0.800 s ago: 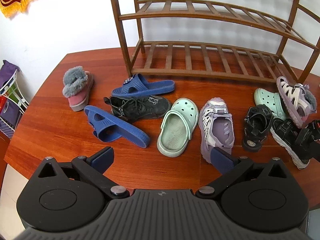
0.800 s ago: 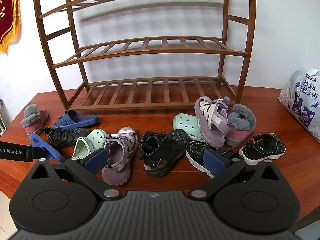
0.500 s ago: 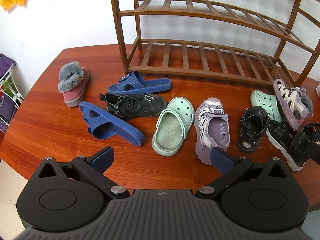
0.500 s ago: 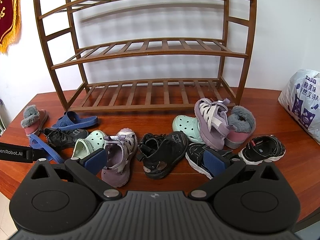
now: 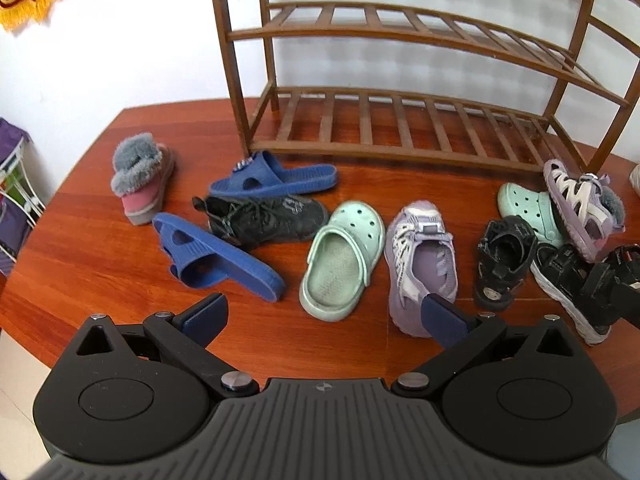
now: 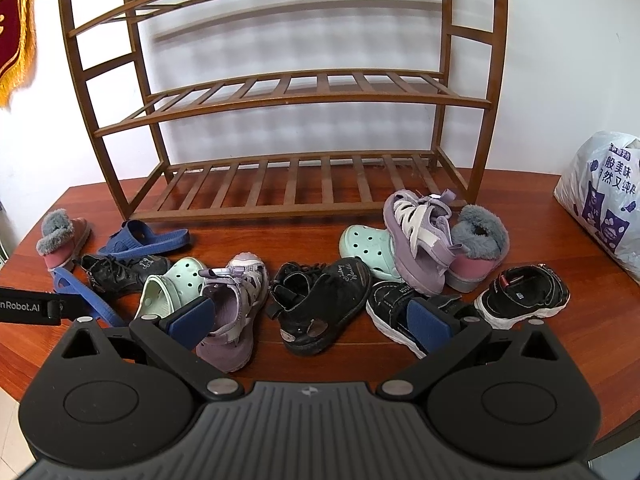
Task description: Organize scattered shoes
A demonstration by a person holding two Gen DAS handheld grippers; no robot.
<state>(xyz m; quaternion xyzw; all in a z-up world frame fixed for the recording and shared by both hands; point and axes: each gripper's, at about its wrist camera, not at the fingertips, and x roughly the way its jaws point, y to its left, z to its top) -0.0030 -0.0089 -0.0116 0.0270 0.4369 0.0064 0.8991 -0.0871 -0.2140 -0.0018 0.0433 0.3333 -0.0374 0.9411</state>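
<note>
Both grippers hover at the near edge of the wooden worktop (image 5: 100, 264), jaws spread wide and holding nothing: the left gripper (image 5: 324, 318) faces a mint clog (image 5: 340, 256) and a lilac sandal (image 5: 424, 256); the right gripper (image 6: 310, 318) faces a black boot (image 6: 324, 300). The scattered shoes lie on the worktop in front of the wooden shoe rack (image 6: 280, 96). Blue slides (image 5: 272, 176) and a fur-trimmed pink boot (image 5: 140, 180) lie far left. A printed plastic bag (image 6: 604, 196) sits far right.
</note>
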